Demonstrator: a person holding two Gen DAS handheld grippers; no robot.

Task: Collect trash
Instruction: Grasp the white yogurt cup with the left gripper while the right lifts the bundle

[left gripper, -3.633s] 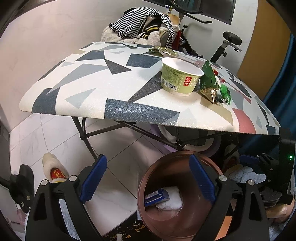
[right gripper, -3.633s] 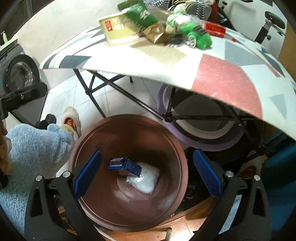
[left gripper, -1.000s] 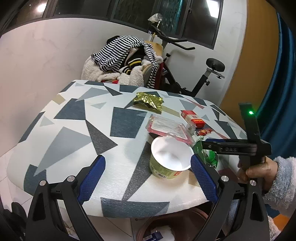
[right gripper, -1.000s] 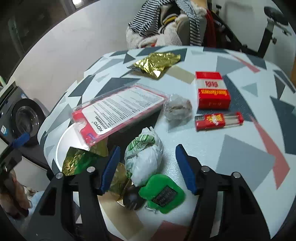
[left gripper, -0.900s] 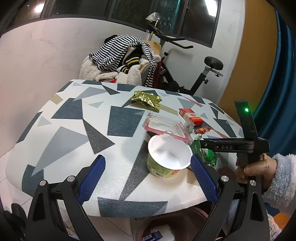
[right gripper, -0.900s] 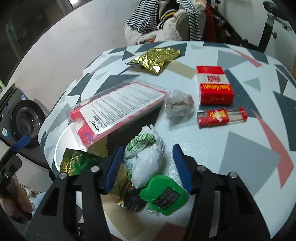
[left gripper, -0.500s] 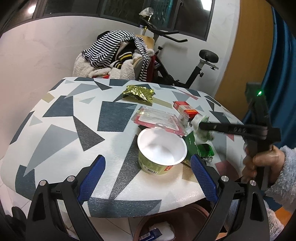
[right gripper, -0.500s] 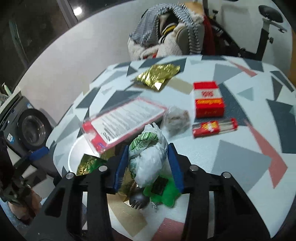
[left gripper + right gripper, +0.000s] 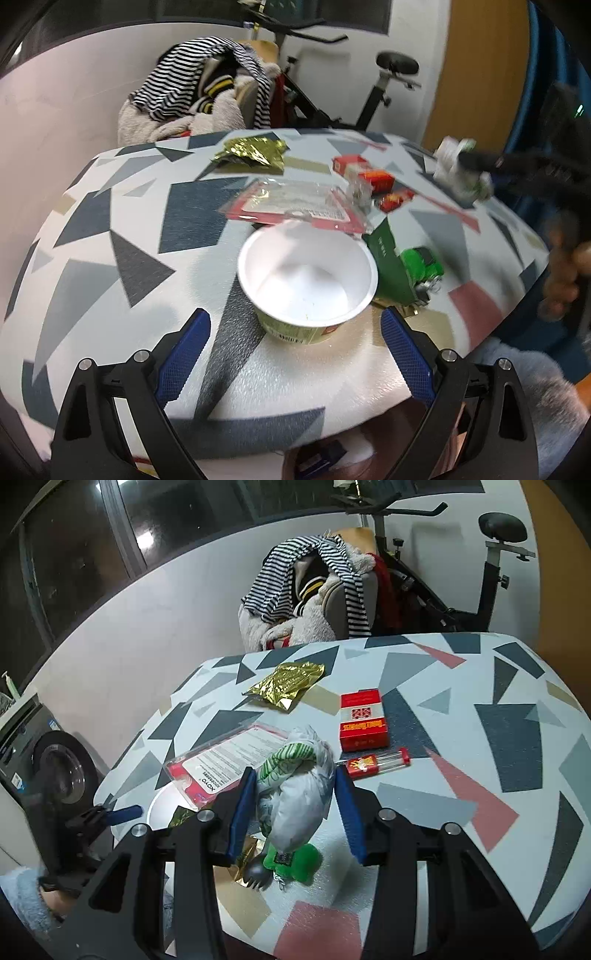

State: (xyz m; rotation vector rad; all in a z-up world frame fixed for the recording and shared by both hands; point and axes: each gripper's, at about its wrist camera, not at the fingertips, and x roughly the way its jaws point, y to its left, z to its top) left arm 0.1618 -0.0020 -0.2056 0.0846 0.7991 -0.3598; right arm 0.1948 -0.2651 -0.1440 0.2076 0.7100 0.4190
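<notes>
My right gripper (image 9: pixel 295 779) is shut on a crumpled white bag with green print (image 9: pixel 299 805), held a little above the patterned table (image 9: pixel 480 738). The left wrist view shows this bag (image 9: pixel 458 173), blurred, at the far right in the right gripper (image 9: pixel 476 162). My left gripper (image 9: pixel 291 328) is open, and a white-lined empty cup (image 9: pixel 306 280) stands just ahead between its blue fingers. A gold wrapper (image 9: pixel 288 683), a red box (image 9: pixel 364 720), a red tube (image 9: pixel 376 762) and a clear plastic package (image 9: pixel 229 757) lie on the table.
A green toy (image 9: pixel 295 860) and a dark green wrapper (image 9: pixel 388 266) lie beside the cup. Below the table's near edge the brown bin (image 9: pixel 332 458) shows, with a blue box inside. A clothes-piled chair (image 9: pixel 314 602) and an exercise bike (image 9: pixel 491 572) stand behind.
The right gripper closed on the white bag and lifted it off the table. The left gripper sank and came closer to the cup.
</notes>
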